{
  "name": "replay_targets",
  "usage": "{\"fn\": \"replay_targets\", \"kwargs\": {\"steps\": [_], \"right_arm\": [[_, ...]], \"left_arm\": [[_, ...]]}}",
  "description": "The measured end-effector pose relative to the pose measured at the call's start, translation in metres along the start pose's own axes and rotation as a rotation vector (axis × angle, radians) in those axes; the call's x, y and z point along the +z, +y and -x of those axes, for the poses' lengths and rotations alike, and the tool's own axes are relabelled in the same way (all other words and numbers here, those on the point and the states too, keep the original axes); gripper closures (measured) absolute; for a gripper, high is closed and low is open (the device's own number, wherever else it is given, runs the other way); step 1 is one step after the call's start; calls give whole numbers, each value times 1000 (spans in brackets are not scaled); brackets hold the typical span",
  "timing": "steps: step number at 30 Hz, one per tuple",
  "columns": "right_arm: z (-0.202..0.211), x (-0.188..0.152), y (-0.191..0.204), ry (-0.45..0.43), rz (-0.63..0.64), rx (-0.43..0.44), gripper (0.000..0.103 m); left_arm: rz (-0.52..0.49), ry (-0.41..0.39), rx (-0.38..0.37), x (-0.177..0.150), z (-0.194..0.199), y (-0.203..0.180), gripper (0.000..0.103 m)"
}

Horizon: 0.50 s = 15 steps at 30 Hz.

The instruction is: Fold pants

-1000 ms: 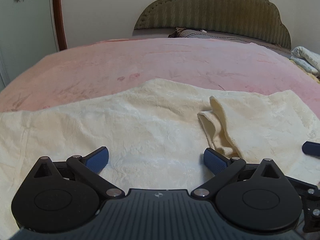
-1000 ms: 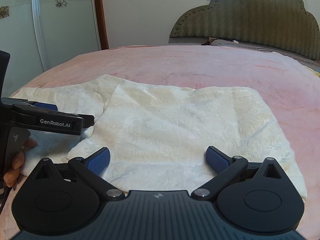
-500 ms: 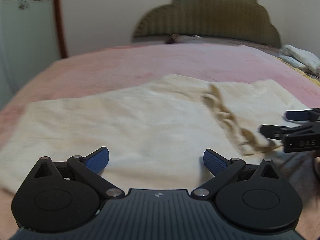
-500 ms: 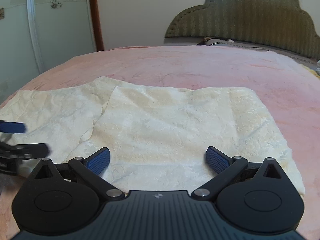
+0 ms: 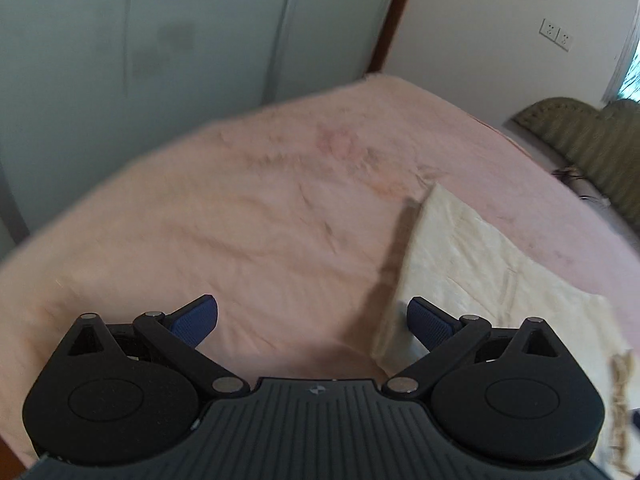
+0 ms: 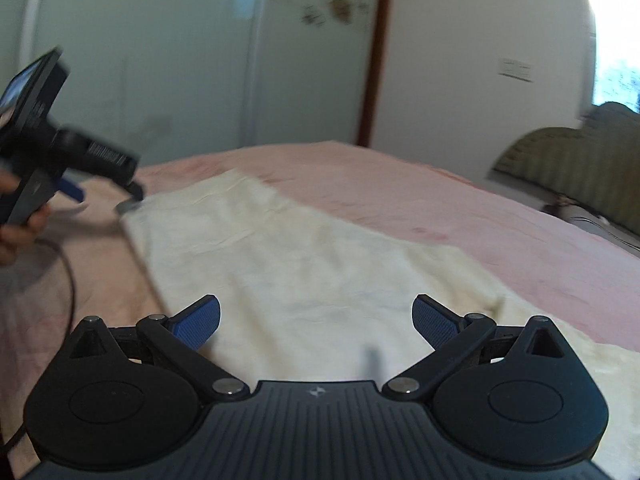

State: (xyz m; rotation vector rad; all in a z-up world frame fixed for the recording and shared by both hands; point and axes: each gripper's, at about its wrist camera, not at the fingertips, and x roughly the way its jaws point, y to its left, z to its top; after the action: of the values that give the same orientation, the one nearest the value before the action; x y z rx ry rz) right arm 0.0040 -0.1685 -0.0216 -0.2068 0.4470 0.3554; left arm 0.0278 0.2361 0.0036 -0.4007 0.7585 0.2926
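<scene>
The cream pants (image 6: pixel 320 256) lie flat on the pink bed (image 6: pixel 460 208), running from about 10 o'clock to 4 o'clock in the right wrist view. They look like one long flattened band, so a lengthwise fold appears done, though blur hides the layers; the crosswise folds seem left to do. In the left wrist view the pants' end edge (image 5: pixel 404 264) sits at about 3 o'clock, just beside the left hand-held gripper (image 5: pixel 312 326), whose jaws are spread and hold nothing. The right hand-held gripper (image 6: pixel 316 322) hovers over the middle of the cloth, jaws spread and empty. My guess is that both are heading for this end to lift it over. The green headboard (image 6: pixel 568 156) stands at 2 o'clock.
</scene>
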Motion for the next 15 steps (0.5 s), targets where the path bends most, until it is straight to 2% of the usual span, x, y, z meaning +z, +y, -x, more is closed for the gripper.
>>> {"fn": "replay_targets", "kwargs": {"steps": [2,5,8,10,12,15], "right_arm": [[-9,-5,19,29,60,33,0],[-25,-14,38,112,134,20,0],[-19,-12,39,73,136,5,0],[-19,-7,42,43,132,-43,0],[-28,-4,51,50,169,-91,0],[-43,-2,70,49,259,-97,0]], "left_arm": [[31,48,-79,-1,-5,4,1],[23,49,-125,-6,-4,1,2],[34,81,-204,-9,-8,-3,2],[53,104,-248,-11,-14,-4,2],[64,106,-254,-11,-16,-6,2],[94,127,-290,-11,-17,-7,2]]}}
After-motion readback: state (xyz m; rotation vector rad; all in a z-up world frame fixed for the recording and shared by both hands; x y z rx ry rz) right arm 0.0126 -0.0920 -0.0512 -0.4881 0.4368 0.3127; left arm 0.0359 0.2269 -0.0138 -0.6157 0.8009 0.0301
